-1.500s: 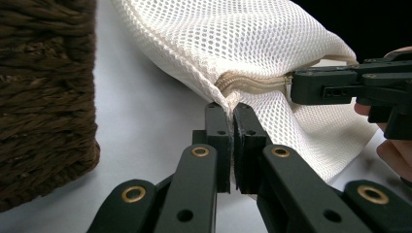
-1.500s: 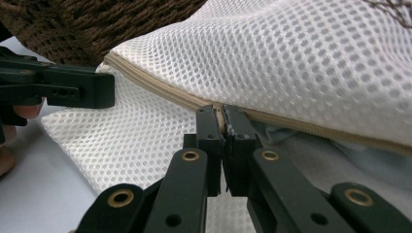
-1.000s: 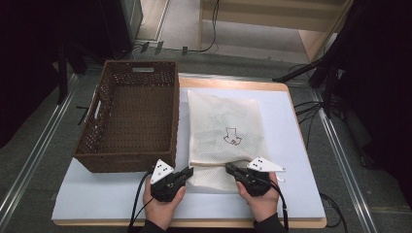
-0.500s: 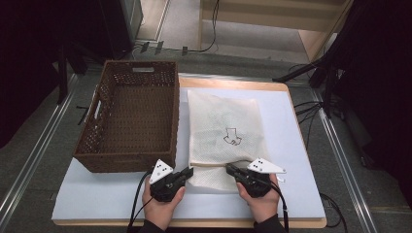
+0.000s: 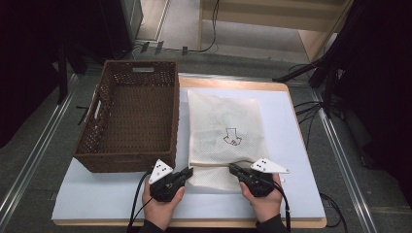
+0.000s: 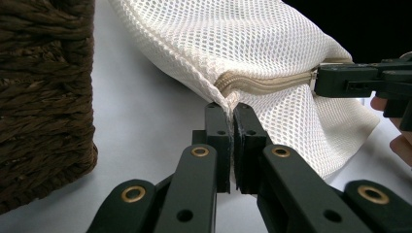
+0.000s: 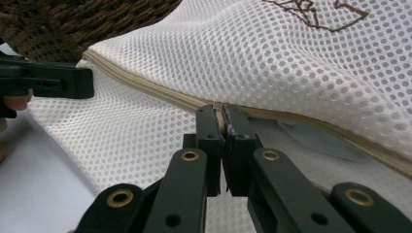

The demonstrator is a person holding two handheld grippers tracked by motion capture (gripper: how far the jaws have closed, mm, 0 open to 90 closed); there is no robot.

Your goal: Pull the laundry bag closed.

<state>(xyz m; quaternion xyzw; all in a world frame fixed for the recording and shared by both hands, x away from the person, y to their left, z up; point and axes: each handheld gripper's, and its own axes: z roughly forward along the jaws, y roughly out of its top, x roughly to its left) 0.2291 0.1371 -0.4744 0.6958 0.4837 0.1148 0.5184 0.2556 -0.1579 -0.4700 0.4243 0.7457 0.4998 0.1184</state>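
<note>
We see two black handheld grippers, left gripper (image 5: pixel 188 171) and right gripper (image 5: pixel 232 168), each topped by a white three-cornered plate with dark dots. Linkage arms carry brass-coloured rivets and small screw holes. Black cables trail from each toward the table's (image 5: pixel 301 145) near edge. Dark sleeves at both wrists.

left gripper (image 6: pixel 232 114) jaws pinching mesh bag (image 6: pixel 252 48), wicker basket (image 6: pixel 43 97)

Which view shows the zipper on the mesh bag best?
The left gripper view: the beige zipper runs clearly along the mesh bag from the left claw to the right claw. The right gripper view shows it at an angle. The high view shows only a faint line near the bag's front edge.
</note>
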